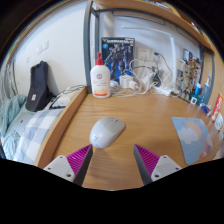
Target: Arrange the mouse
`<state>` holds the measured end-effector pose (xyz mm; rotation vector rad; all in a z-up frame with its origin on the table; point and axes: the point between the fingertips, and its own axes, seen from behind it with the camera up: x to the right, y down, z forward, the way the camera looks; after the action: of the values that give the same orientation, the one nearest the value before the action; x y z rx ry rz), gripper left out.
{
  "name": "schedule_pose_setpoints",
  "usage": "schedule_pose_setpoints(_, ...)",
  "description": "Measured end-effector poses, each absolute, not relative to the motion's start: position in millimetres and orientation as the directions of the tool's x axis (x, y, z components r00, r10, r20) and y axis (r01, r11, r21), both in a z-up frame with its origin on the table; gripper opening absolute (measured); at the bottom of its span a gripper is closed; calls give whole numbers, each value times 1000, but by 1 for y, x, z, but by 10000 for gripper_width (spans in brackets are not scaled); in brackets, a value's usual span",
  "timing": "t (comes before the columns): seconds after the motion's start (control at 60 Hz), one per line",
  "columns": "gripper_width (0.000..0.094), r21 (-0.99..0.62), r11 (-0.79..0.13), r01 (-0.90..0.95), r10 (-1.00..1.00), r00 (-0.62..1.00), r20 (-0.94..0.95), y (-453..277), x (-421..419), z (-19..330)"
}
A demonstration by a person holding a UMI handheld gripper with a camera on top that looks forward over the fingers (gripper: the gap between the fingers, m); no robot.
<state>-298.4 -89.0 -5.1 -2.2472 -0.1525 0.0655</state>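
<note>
A white computer mouse [106, 131] lies on the wooden desk [140, 115], just ahead of my gripper's fingers and slightly toward the left one. My gripper [113, 160] is open and empty, its pink-padded fingers [77, 158] spread wide with bare desk between them. The mouse is beyond the fingertips, not between them.
A white glue bottle with an orange cap [99, 75] stands at the back of the desk beside a blue box [120, 55] and tangled white cables [146, 75]. A blue-grey mat [190, 138] lies at the right. The desk's left edge drops to a bed with a black bag [39, 85].
</note>
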Motion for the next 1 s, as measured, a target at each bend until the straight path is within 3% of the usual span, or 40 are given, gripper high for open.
schedule_pose_setpoints(0.367, 801, -777, -621, 104, 139, 990, 22, -19, -341, -15)
schedule_pose_setpoints(0.45, 740, -775, -623, 106, 141, 990, 23, -10, -347, -15)
schedule_pose_setpoints(0.55, 547, -770, -629, 112, 155, 988, 16, -4, -356, -16)
schedule_pose_setpoints(0.75, 499, -770, -623, 141, 183, 983, 31, -1, -368, -16)
schedule_pose_setpoints(1.0, 363, -759, -632, 159, 260, 966, -14, -2, -380, -18)
